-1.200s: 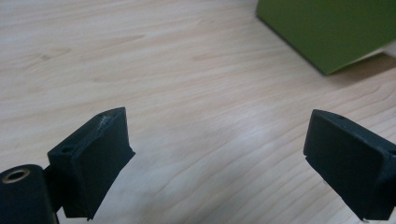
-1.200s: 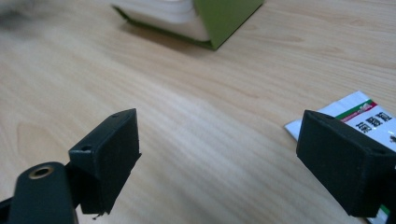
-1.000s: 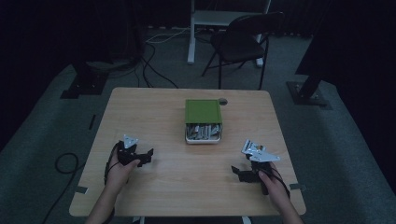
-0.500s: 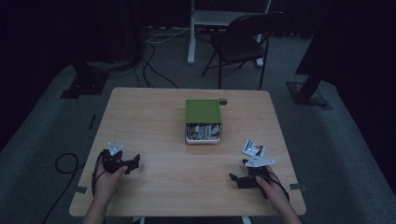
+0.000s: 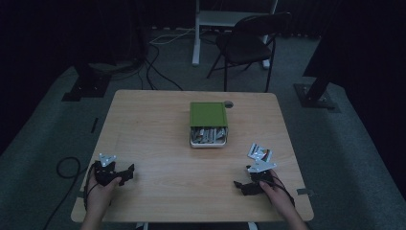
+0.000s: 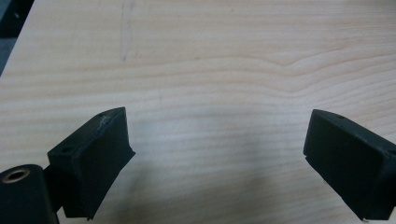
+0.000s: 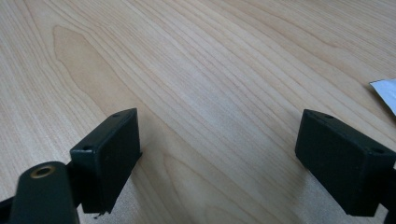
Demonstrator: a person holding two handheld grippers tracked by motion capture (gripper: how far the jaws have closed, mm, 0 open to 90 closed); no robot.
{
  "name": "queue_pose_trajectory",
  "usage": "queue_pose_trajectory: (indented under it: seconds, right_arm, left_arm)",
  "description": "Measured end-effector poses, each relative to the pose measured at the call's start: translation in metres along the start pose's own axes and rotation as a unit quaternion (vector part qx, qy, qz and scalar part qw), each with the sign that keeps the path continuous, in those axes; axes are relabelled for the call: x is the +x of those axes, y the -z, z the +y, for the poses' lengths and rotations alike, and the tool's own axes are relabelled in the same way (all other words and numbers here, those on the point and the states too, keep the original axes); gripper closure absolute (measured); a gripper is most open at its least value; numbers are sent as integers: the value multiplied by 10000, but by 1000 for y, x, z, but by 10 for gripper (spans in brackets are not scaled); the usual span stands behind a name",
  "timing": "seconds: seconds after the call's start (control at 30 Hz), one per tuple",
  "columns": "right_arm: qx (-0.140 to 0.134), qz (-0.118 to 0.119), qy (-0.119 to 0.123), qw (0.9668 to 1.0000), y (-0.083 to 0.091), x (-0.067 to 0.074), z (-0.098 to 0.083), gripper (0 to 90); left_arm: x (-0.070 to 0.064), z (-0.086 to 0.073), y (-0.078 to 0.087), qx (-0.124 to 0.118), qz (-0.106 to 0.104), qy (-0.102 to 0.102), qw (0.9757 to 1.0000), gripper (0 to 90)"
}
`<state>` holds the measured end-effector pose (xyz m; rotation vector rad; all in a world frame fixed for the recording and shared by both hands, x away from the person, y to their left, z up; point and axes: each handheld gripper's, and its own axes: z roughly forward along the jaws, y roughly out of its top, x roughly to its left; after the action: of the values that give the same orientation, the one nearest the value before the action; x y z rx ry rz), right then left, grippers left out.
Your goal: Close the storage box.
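- Left claw (image 5: 125,173), held in a hand at the table's (image 5: 153,124) near left corner, has its jaws spread wide over bare wood with nothing between them.
- Toward the far middle of the table sits a white tray (image 5: 209,138), half covered by a green lid (image 5: 208,114); small items lie in its open near end, too small to make out.
- A small card (image 5: 259,152) lies near the right edge, just beyond the right hand.
- Right claw (image 5: 242,186), at the near right, is likewise spread apart and empty, low over the wood, well apart from the tray.
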<state>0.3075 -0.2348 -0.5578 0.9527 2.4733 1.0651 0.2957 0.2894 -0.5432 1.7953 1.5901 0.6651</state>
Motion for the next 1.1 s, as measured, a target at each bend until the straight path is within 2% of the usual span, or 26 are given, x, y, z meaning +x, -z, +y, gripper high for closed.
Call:
queue_pose_trajectory:
  seconds: [0.1,0.17,0.37,0.57,0.63,0.8,1.1]
  right_arm:
    - [0,-5,-1,10000,0,0,0,136]
    - [0,-6,-1,10000,0,0,0,136]
    - [1,-7,-3,10000,0,0,0,136]
    - [0,-8,-3,10000,0,0,0,136]
    - [1,-8,-1,10000,0,0,0,136]
    - [1,-8,-1,10000,0,0,0,136]
    - [0,-9,1,10000,0,0,0,136]
  left_arm:
    - [3,-4,1,7,-11,52,10000,81]
    - [5,-6,3,59,79,-23,9999,81]
    - [10,-10,8,94,258,-39,9996,81]
    - [14,-16,8,172,276,-17,9995,81]
    - [15,-17,7,222,363,-35,9991,81]
    - [17,-18,7,317,384,-1,9988,81]
    - [17,-18,6,304,359,-15,9989,80]
